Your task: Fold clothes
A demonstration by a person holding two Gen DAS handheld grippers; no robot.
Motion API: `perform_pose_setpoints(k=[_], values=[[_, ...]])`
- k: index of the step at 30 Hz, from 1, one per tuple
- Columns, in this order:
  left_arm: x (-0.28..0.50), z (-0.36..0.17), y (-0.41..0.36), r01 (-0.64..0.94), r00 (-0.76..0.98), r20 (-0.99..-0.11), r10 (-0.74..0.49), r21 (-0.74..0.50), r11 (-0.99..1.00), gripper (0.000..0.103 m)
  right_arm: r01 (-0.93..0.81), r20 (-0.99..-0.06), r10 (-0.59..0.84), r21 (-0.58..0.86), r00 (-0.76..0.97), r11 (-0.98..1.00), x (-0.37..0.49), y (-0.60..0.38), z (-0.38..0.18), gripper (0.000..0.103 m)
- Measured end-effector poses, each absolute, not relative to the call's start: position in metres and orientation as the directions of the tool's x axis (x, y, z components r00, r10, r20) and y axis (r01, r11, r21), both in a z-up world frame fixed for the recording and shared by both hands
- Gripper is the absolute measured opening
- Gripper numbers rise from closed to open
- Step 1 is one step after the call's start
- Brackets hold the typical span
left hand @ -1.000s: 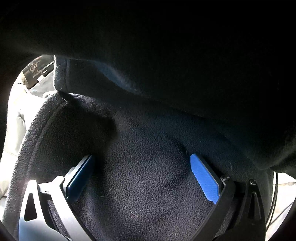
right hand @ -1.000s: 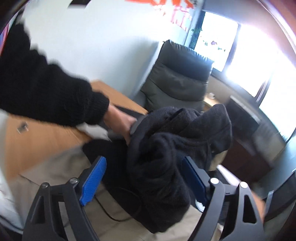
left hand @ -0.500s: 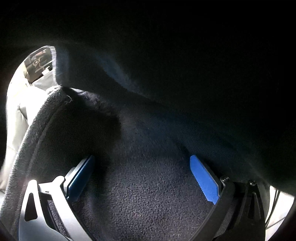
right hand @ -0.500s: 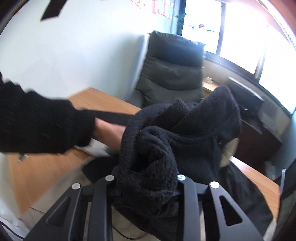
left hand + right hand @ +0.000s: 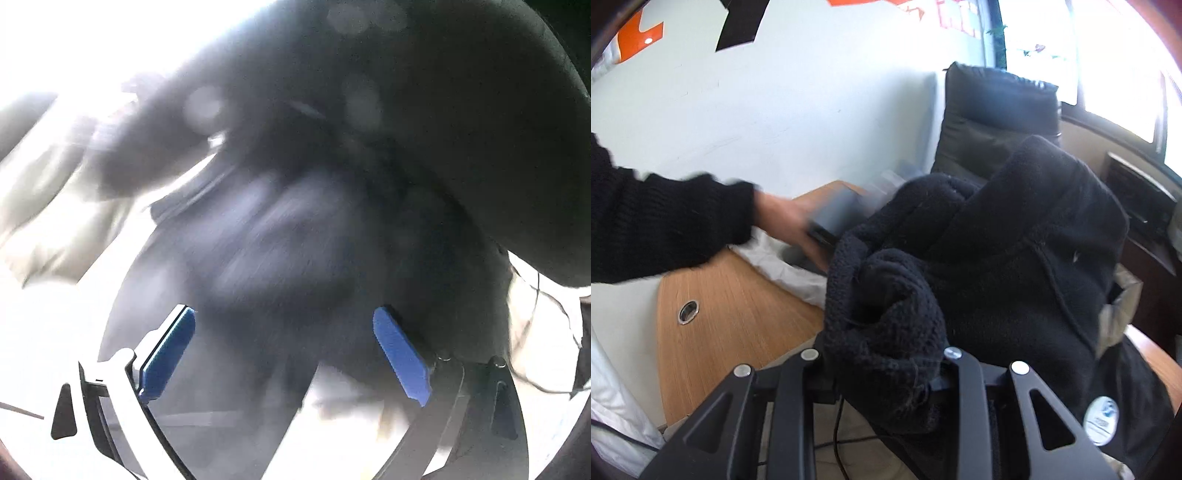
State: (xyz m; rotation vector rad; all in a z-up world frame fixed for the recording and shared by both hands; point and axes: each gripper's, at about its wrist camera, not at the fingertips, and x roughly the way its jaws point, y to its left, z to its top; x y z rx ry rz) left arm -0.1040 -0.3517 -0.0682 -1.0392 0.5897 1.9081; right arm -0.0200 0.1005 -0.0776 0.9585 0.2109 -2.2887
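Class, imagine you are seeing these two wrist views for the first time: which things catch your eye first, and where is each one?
First, the black fleece garment, bunched in the middle of the right wrist view with the right gripper clamped on a fold. Behind it stands a dark padded chair beside a bright window. The left wrist view is blurred: the left gripper is open, blue pads apart before dark fabric.
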Motion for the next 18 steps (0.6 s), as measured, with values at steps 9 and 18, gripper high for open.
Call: perform_pose_setpoints(k=[9, 18], values=[[-0.076, 0.055, -0.444, -0.602, -0.604, -0.595, 0.53, -0.095, -0.793, 0.103, 0.633, -0.764, -0.462, 0.092, -0.451, -0.769, -0.043, 0.069, -0.128, 0.033], [-0.085, 0.029, -0.236, -0.626, -0.591, -0.496, 0.636, -0.215, -0.749, 0.103, 0.647, -0.757, -0.42, -0.004, -0.5, -0.763, -0.04, 0.063, -0.121, 0.032]])
